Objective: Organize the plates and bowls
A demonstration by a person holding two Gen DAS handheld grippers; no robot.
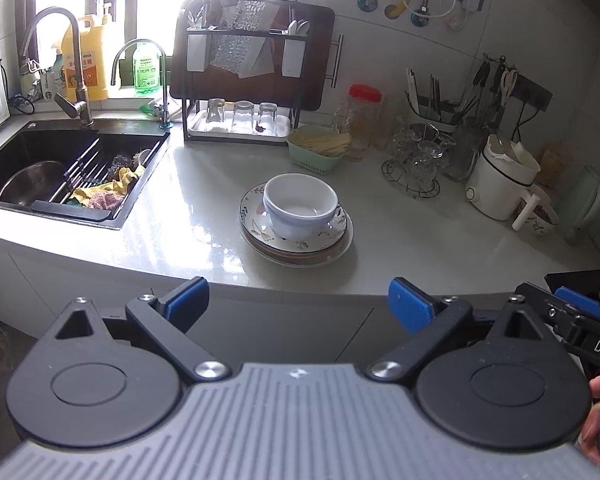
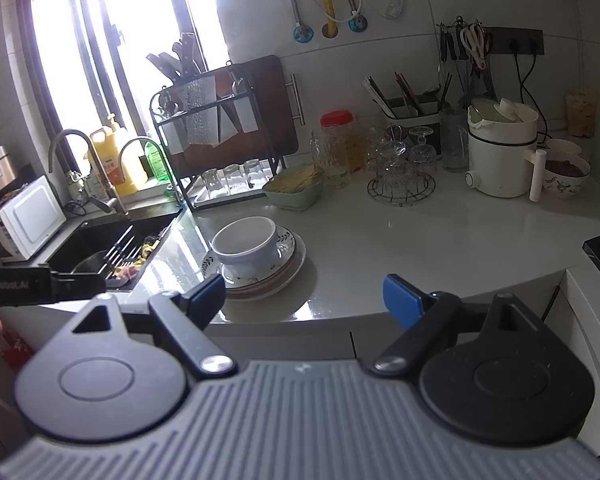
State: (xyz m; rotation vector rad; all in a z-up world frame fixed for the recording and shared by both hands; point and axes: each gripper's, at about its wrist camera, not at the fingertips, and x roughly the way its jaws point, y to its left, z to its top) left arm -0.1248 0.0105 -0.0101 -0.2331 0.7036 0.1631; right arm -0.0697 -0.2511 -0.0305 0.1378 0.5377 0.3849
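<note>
A white bowl (image 1: 300,204) sits on a stack of patterned plates (image 1: 324,246) on the pale counter, near its front edge. The bowl (image 2: 246,246) and the plates (image 2: 288,264) also show in the right wrist view. My left gripper (image 1: 298,306) is open and empty, held in front of the counter edge, short of the stack. My right gripper (image 2: 304,298) is open and empty, also off the counter front, to the right of the stack. The right gripper's body shows at the right edge of the left wrist view (image 1: 572,312).
A black sink (image 1: 60,168) with a pot and rags lies to the left. A dish rack (image 1: 240,120) with upturned glasses stands at the back. A green basket (image 1: 318,152), jars, a glass holder (image 1: 416,168) and a white kettle (image 1: 500,184) crowd the back right. A patterned bowl (image 2: 566,178) sits beside the kettle.
</note>
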